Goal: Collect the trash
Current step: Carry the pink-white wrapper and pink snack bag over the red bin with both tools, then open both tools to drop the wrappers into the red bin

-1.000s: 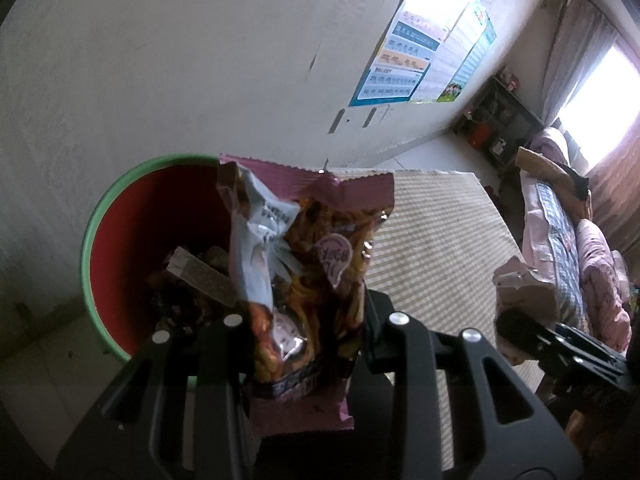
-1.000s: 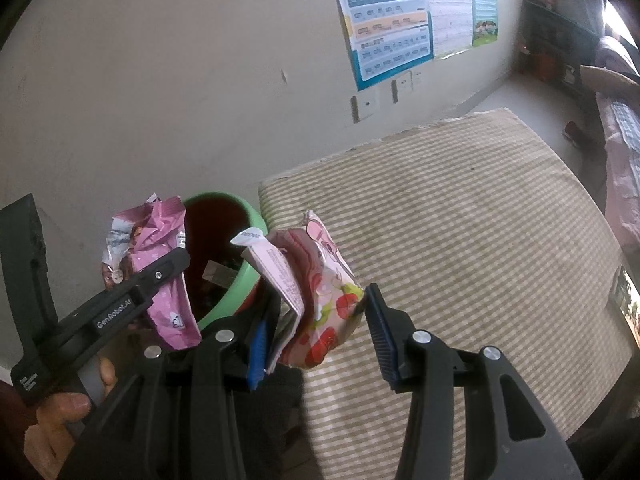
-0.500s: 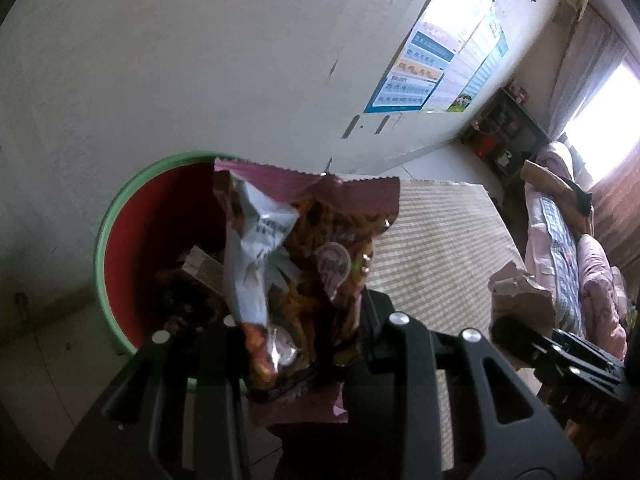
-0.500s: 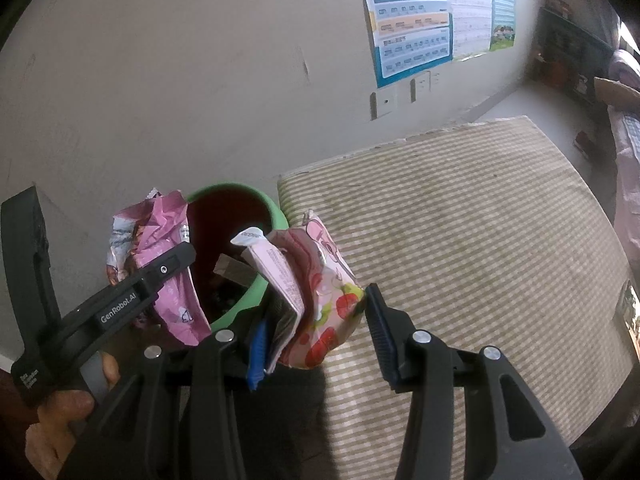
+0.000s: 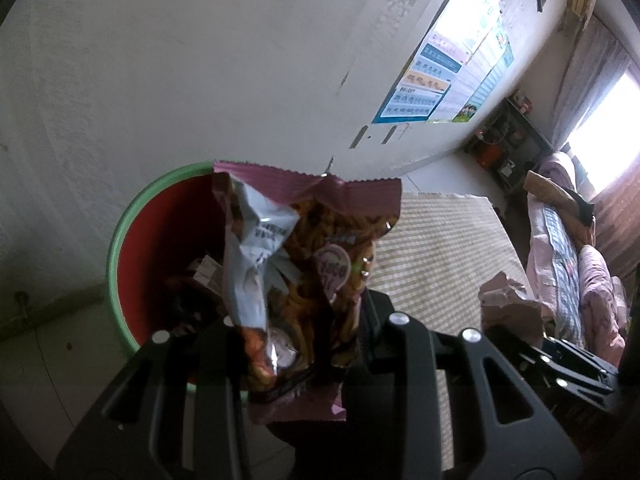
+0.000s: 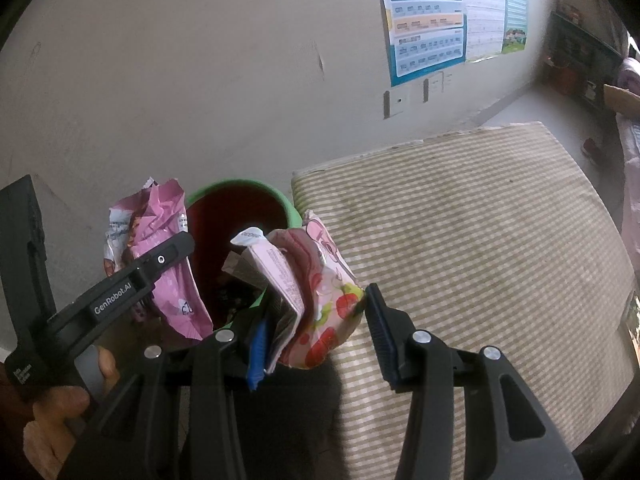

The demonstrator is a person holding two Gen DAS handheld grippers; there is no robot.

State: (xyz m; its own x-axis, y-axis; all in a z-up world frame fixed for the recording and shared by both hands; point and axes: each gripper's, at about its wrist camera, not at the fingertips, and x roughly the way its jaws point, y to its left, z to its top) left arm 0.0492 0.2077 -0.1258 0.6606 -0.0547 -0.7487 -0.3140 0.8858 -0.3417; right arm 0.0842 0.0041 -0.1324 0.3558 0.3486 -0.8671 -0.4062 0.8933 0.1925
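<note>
Your left hand-held gripper (image 5: 298, 332) is clamped on a maroon snack bag (image 5: 304, 264), its 2 jaws pinching the lower part so the crinkled top edge stands up in front of the camera. Your right hand-held gripper (image 6: 316, 320) holds a pink snack bag (image 6: 320, 292) printed with strawberries: the bag lies against the blue-padded left finger, while a small gap shows between it and the right finger.

Take the bin (image 5: 120, 248) as your landmark: green rim, red inside, standing against the wall (image 5: 200, 60). In the left wrist view the maroon snack bag hangs over the bin's right half, and you can see down to dark wrappers already lying at its bottom. The right wrist view does not show that depth; it gives you the bin (image 6: 288, 204) from further back, with the pink snack bag just in front of its rim on the side of the checked mat (image 6: 480, 240).

Only the right wrist view shows your left hand (image 6: 56, 412), low beside the bin with fingers curled around the gripper's handle, and the left tool reaching in from the left with its bag (image 6: 168, 264) beside the bin's rim. Only the left wrist view shows the right tool from outside, dark and low, well to the right of the bin, with the pale back of its bag above it.

Both grippers point steeply downward toward the bin.
</note>
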